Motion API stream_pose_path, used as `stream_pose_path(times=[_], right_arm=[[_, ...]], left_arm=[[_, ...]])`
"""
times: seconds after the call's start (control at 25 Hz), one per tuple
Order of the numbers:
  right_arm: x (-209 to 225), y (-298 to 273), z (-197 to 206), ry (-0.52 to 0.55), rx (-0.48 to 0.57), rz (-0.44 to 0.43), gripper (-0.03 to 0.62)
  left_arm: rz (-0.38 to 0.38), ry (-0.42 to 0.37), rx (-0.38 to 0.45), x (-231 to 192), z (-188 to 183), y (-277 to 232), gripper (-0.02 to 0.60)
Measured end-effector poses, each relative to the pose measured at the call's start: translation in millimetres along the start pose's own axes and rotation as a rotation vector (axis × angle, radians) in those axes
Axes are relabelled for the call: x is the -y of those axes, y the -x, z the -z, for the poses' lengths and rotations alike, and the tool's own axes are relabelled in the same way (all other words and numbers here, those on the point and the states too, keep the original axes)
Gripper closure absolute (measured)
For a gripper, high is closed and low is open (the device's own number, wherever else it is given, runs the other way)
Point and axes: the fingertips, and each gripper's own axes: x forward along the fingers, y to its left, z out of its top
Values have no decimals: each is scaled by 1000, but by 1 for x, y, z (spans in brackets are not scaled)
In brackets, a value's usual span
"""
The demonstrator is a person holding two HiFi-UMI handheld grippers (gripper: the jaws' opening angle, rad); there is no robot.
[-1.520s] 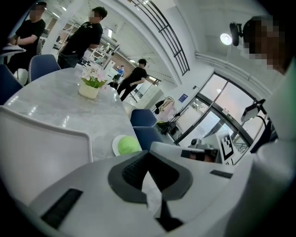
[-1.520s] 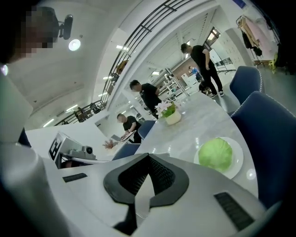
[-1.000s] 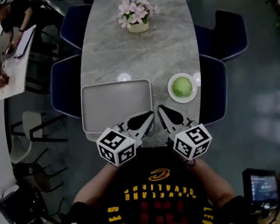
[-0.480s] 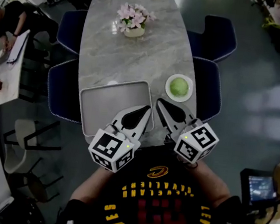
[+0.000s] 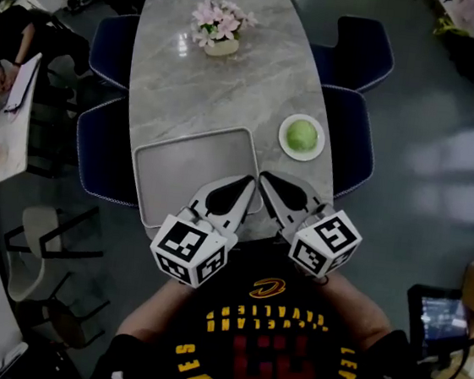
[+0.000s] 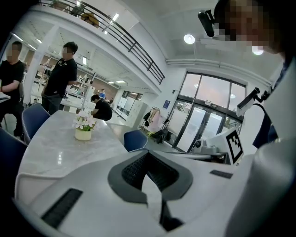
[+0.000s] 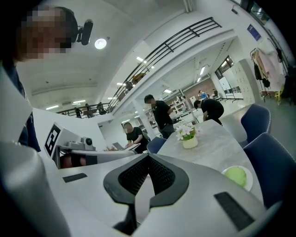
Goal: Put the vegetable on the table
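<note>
A long grey marbled tabletop (image 5: 223,89) ran away from me, seen from above in the head view, with dark blue chairs (image 5: 350,142) tucked in along both of its long sides. To my left, well apart from it, a person in dark clothes (image 5: 13,31) leaned over a separate white desk.

A grey rectangular tray (image 5: 189,175) with a raised rim lay on the near end of the tabletop, slightly left of centre, and it held nothing.

I held my two white tools side by side above the near edge of the tabletop, each carrying a cube with black and white square markers at its rear. My left tool (image 5: 250,182) pointed forward over the tray's near right corner, and in the left gripper view its jaws met at the tips with nothing between them (image 6: 147,154). My right tool (image 5: 265,178) sat just beside it, right of the tray, and in the right gripper view its jaws were likewise pressed together and empty (image 7: 148,157).

A small pale flower pot (image 5: 218,36) of pink and white blossoms stood near the far end of the tabletop.

A small round white plate (image 5: 299,157) sat by the right edge of the tabletop, just beyond the tray's far right corner. The vegetable (image 5: 302,135), round and pale green, rested in the middle of that plate, ahead of my right tool and apart from it.
</note>
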Motion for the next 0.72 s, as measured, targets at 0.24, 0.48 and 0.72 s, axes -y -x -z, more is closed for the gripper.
stream_pose_path(times=[0.24,0.48,0.72], right_arm=[[-1,2,-4,17,10,11,589],[-1,1,-6,44,11,6,589],[-5,3,-8,56,10,7,589]], left_arm=[[0,-1,2,1,1,2,581],[3,4,-6,0,3,-1,581],[4,16,-8,0,4,2,581]])
